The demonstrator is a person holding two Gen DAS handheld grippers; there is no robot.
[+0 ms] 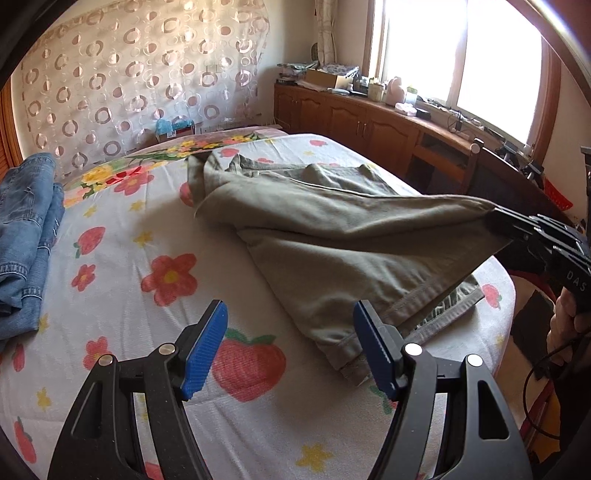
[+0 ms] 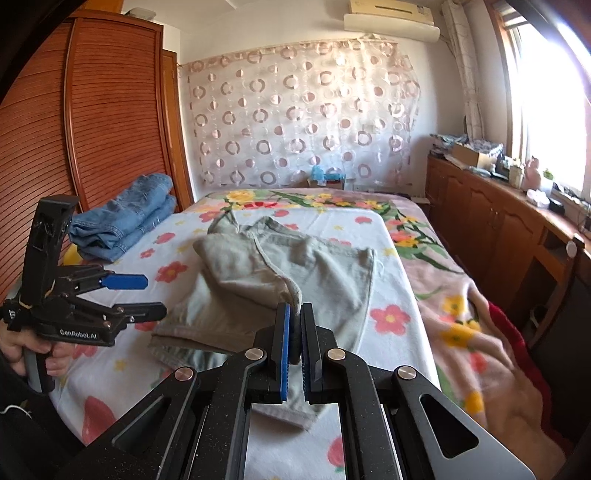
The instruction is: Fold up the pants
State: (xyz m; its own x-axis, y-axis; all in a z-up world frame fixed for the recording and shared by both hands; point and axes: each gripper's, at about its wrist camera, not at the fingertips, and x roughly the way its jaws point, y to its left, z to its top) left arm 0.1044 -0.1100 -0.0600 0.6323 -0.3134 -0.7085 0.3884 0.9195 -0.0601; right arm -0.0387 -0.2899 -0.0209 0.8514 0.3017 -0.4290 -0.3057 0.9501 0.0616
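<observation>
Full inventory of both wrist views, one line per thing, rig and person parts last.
khaki pants: 1, olive-grey, mid-bed, one edge lifted
folded jeans: 1 stack, blue, far left of bed by wardrobe
bed sheet: 1, white with strawberries and flowers, under the pants
blanket: 1, pink floral, right side of bed
wardrobe: 1, reddish wood, louvred, left
curtain: 1, sheer with ring pattern, back wall
cabinet: 1 run, brown wood, cluttered top, under window
air conditioner: 1, cream, top of back wall
left claw: black, blue pads, open above the pants' hem, empty
right claw: black, blue pads, shut on the pants' edge
hand: 1, holding left claw's handle
</observation>
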